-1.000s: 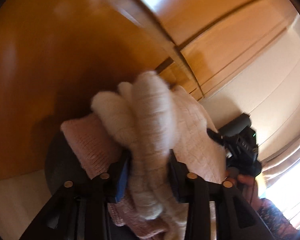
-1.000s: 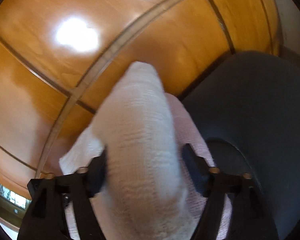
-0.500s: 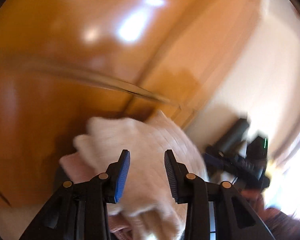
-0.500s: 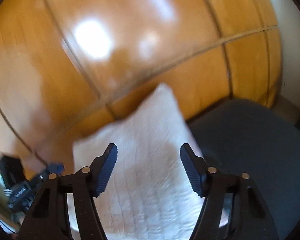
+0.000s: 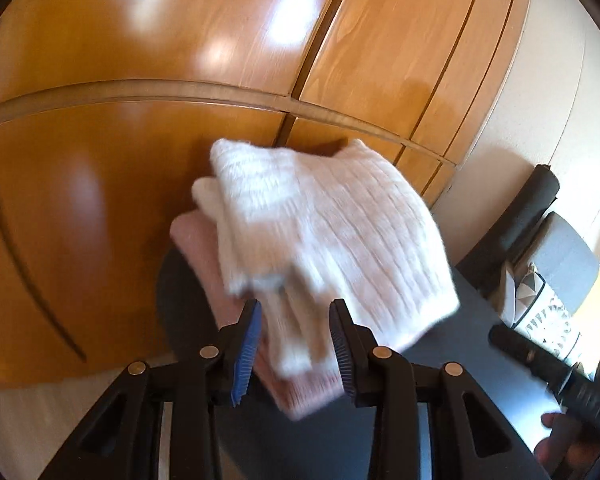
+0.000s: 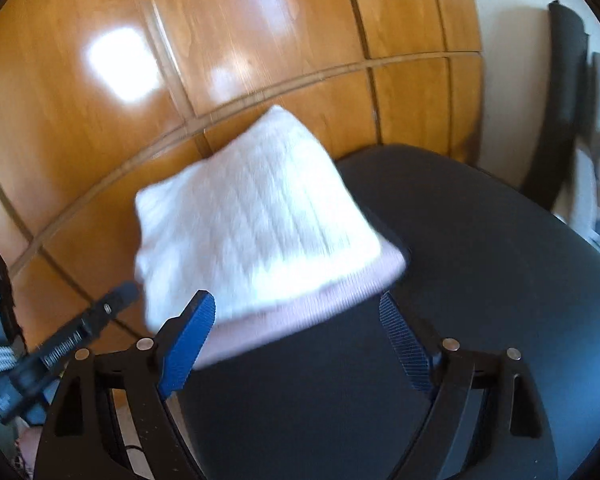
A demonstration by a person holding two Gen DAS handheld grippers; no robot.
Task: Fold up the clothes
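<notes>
Now the folded white knit (image 5: 323,232) is lying on top of a pink knit (image 5: 204,248), the two stacked on the dark seat of a chair (image 6: 479,280) that is standing against wooden cupboard doors (image 5: 100,200).

On the left, the left gripper (image 5: 296,344) is hovering at the near edge of the stack with its fingers part-way apart. A loose tail of the white knit is showing in the gap between them, but the pads are not pressing on it, so it looks released. To finish this step well, the gripper should be drawing straight back and clear, so the blue pad is not snagging that fuzzy tail and pulling the fold apart.

On the right, the right gripper (image 6: 300,332) is opening wide, its fingers standing well outside the stack's corner and holding nothing. It should likewise be lifting away without brushing the pink hem underneath.

As for containers, none is showing in either view. The chair seat is doing the holding, with the stack sitting toward its far left part, near the cupboard.
</notes>
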